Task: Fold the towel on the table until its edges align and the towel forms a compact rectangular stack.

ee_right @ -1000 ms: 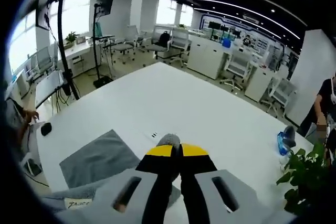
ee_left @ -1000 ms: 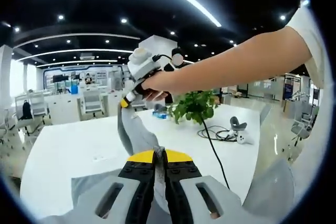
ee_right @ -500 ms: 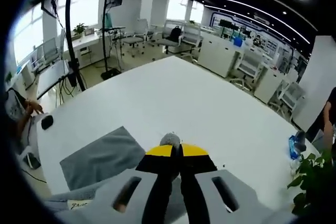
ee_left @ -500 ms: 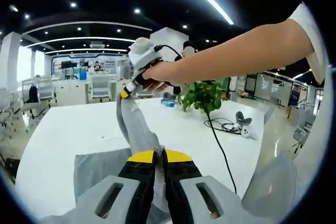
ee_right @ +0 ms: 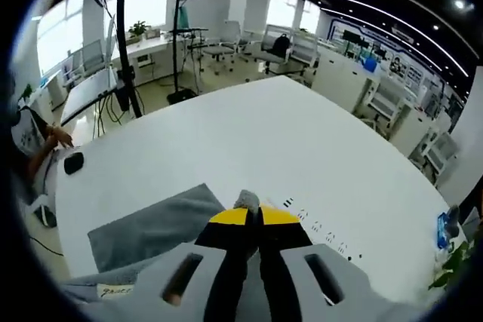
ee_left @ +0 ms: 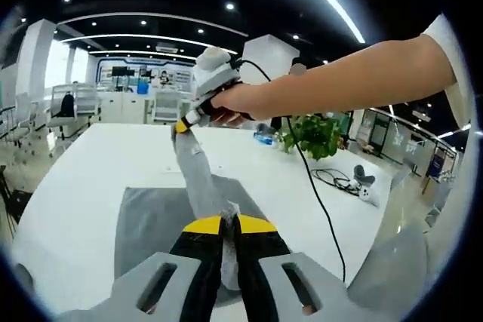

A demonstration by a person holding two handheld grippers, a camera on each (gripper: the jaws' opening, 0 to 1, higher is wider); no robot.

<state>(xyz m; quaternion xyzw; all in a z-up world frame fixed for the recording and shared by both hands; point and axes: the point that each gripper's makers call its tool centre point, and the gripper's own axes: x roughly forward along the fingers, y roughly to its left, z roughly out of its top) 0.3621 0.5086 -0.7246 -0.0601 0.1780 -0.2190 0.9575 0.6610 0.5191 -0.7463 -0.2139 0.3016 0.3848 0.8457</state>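
- Left gripper (ee_left: 230, 225): fingers pinched shut on a bunched corner of the grey towel (ee_left: 162, 213), seen in left gripper view.
- Right gripper (ee_right: 255, 218): fingers clamped on another towel corner; in left gripper view it sits higher up, held by the person's hand (ee_left: 230, 103), w/ a strip of cloth stretched taut between the two grippers.
- Rest of towel lies flat on the white table (ee_left: 83, 164); in right gripper view a grey panel w/ a small label near its edge spreads below-left of the fingers.
- Step in hand, as I judge it: carrying the lifted edge over the flat part for a fold.
- To do it well: keep both corners level & the edge taut, no sag; carry across evenly, lay held edge onto far edge, check corners match before letting go.
- Risk: right side is higher than left, so the fold may land skewed.
- Potted plant (ee_left: 313, 135) & cable (ee_left: 321, 209) sit beside the towel; keep cloth off them.
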